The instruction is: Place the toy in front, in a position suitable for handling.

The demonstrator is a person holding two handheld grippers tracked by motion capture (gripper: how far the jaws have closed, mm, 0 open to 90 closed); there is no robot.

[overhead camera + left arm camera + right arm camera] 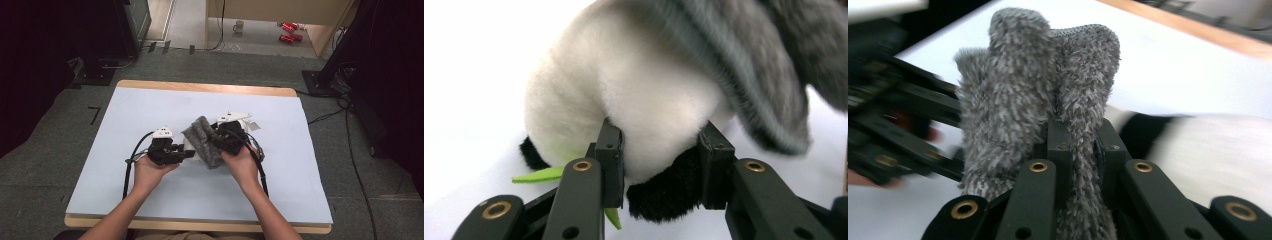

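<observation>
Your left tongs [659, 160] pinch the white plush toy [634, 100] on the surface [150, 107]; your right tongs [1083, 145] clamp the grey fuzzy cloth [1018, 90], which from above hides the toy.

High view: above the person's side, facing forward and down over the table [150, 100].
Left gripper view: very near, between its jaws, the plush toy [634, 100].
Right gripper view: very near, on the grey cloth [1038, 90].
Shared: grey cloth.
</observation>
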